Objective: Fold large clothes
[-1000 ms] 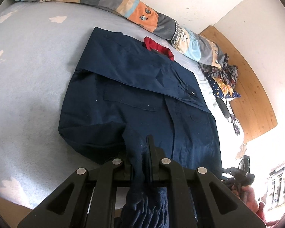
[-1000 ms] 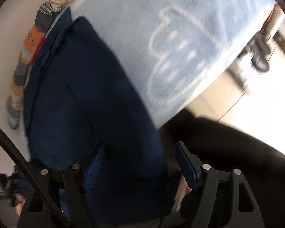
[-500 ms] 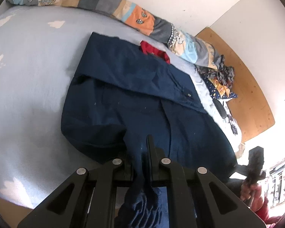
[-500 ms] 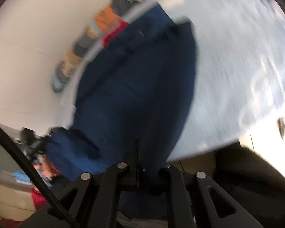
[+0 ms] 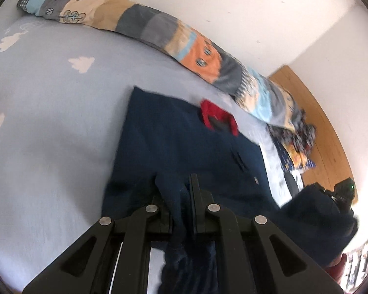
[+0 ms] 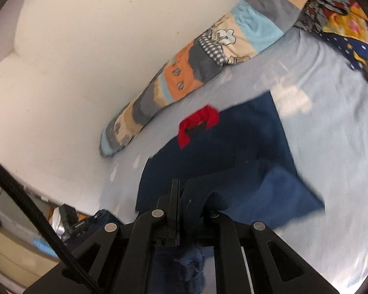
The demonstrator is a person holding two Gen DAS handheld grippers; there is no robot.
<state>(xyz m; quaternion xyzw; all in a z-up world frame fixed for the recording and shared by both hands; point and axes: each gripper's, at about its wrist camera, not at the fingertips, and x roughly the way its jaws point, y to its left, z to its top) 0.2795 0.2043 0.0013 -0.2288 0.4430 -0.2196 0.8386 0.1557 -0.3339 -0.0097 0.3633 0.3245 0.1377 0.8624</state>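
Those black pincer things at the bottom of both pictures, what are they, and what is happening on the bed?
There is no robot here: a person holds a two-finger gripper in each hand, and a wide-angle camera on each one looks forward along its fingers. One picture comes from the left gripper, the other from the right gripper. Both look over a bed with a pale blue sheet printed with white clouds. On it lies a dark blue jacket with a red collar lining. A long patchwork cushion runs along the wall. Each gripper is shut on a bunch of the jacket's near edge, lifted off the sheet, probably to fold it.
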